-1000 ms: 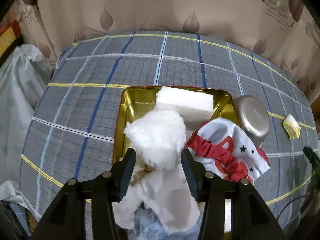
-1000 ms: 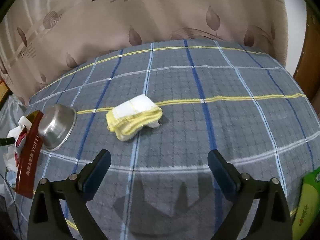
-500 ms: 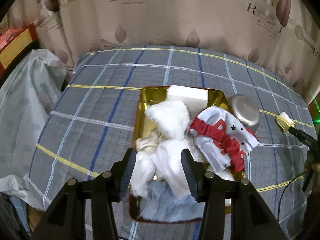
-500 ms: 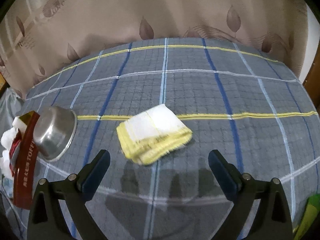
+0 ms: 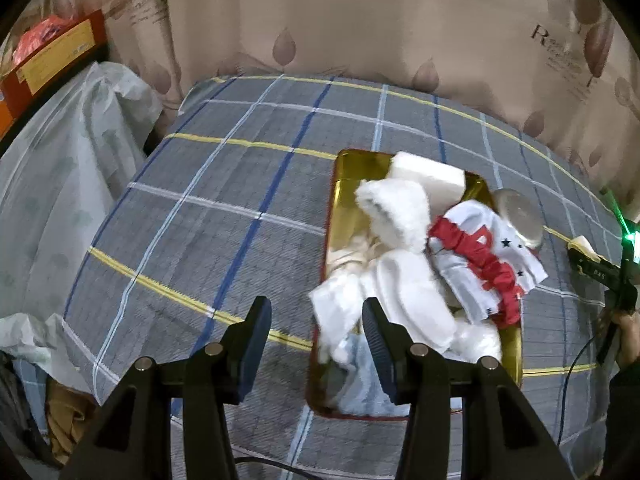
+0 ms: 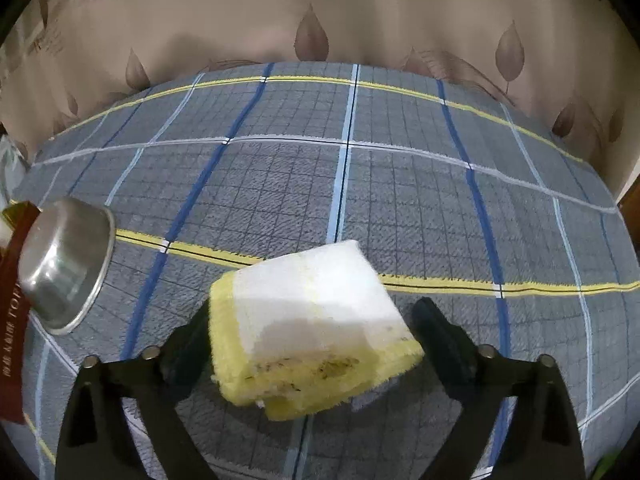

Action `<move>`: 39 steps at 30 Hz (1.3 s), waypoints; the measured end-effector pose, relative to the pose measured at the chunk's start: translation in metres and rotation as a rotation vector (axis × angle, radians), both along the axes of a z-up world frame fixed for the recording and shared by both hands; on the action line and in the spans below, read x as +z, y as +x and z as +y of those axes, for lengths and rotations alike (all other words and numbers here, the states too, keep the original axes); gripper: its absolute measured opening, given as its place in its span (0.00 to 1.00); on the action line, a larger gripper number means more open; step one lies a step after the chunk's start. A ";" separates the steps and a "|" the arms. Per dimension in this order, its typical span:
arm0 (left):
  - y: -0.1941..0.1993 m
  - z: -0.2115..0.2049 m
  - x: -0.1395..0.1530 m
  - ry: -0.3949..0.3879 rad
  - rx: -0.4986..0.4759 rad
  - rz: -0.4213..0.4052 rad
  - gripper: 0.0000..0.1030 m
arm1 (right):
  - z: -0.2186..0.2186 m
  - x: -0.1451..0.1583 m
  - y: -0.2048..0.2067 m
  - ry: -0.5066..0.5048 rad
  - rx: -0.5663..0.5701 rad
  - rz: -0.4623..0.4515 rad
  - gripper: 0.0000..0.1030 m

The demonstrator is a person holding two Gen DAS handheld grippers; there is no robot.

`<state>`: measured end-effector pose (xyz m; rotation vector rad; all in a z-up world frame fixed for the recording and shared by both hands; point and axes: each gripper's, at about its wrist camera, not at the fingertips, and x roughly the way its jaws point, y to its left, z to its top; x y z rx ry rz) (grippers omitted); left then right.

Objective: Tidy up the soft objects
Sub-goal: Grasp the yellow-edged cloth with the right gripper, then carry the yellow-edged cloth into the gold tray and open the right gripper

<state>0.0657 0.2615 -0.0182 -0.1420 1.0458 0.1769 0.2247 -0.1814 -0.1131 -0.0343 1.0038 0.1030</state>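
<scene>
Right claw, jaws apart and just closing in, straddles the folded white-and-yellow cloth lying on the plaid tabletop; pad contact cannot be told. A steel bowl lies toward the left edge. Left claw (jaws apart, empty) hovers beside the gold tray heaped with soft items.
</scene>
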 end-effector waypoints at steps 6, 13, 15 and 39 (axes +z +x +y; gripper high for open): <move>-0.001 0.003 -0.004 0.010 0.015 0.011 0.47 | 0.003 0.006 -0.003 0.025 -0.009 -0.024 0.69; -0.004 0.006 -0.005 0.029 0.037 0.008 0.47 | 0.002 0.012 -0.013 0.054 -0.023 -0.034 0.66; -0.006 0.008 -0.006 0.026 0.040 0.009 0.47 | 0.003 0.016 -0.018 0.065 -0.018 -0.038 0.66; -0.015 0.010 -0.005 0.073 0.052 0.006 0.47 | 0.139 0.115 -0.082 0.170 0.306 -0.157 0.67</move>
